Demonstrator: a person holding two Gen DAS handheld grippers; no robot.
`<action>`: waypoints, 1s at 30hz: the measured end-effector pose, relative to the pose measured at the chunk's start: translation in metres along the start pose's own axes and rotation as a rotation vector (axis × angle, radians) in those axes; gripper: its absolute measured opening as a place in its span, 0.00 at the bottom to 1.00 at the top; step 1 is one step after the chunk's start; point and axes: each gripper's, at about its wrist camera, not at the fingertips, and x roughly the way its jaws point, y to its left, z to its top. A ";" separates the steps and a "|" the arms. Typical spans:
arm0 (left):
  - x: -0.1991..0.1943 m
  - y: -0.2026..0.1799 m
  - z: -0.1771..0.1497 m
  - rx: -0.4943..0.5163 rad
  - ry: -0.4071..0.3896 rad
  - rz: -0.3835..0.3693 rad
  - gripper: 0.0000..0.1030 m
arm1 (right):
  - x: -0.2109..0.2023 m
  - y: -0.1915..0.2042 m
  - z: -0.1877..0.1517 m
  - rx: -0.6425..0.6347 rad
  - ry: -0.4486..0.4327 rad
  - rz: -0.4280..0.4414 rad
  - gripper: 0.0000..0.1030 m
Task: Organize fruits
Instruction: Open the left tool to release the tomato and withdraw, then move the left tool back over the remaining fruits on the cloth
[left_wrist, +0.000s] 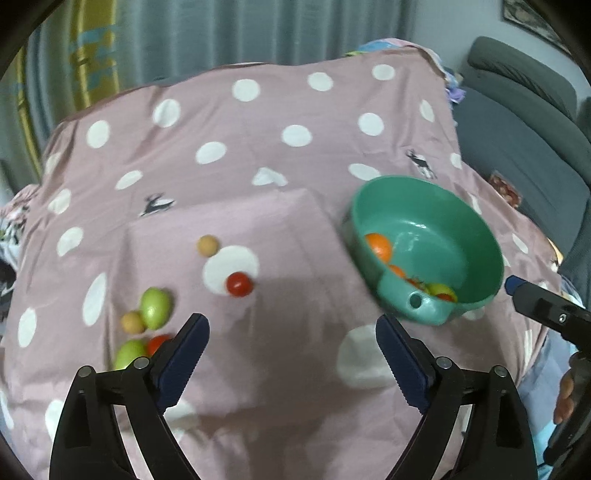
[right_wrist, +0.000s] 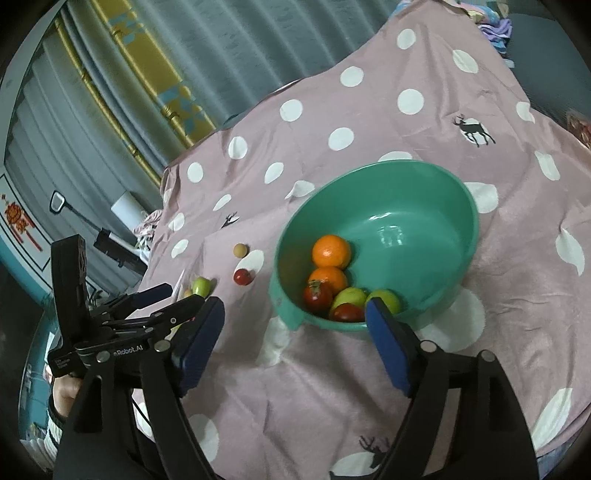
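Fruits sit in two camps right now: some lie loose on the pink spotted cloth (left_wrist: 295, 110) that covers the desk, the rest are down in the green bowl (right_wrist: 436, 206). Out on the cloth, a small red tomato (left_wrist: 239, 284) rests on a white dot, with a tan ball-shaped fruit (left_wrist: 208, 246) just beyond it. Nearer the left claw (left_wrist: 291, 332) there's a tight cluster: a green fruit (left_wrist: 156, 308), a second tan one (left_wrist: 132, 322), another green one (left_wrist: 129, 353) and a red one (left_wrist: 158, 342) partly hidden behind the left finger. In the bowl, two oranges (right_wrist: 331, 251) sit one behind the other, with a stemmed tomato (right_wrist: 317, 295), two green fruits (right_wrist: 349, 297) and another red one (right_wrist: 346, 312) crowded at the near wall. The left claw's jaws stand wide apart, holding nothing, over bare cloth between cluster and bowl. The right claw (right_wrist: 295, 317) is likewise spread wide and empty, its right finger overlapping the bowl's near rim in view. Grey curtains (left_wrist: 221, 29) hang behind, and a grey sofa (left_wrist: 517, 110) flanks the desk.
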 end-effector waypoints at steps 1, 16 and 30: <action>-0.002 0.003 -0.002 -0.008 -0.004 0.008 0.89 | 0.001 0.003 0.000 -0.008 0.005 0.001 0.77; -0.025 0.051 -0.029 -0.109 -0.032 0.057 0.89 | 0.017 0.053 -0.005 -0.117 0.068 0.029 0.77; -0.024 0.082 -0.043 -0.171 -0.023 0.061 0.89 | 0.046 0.082 -0.008 -0.177 0.139 0.034 0.77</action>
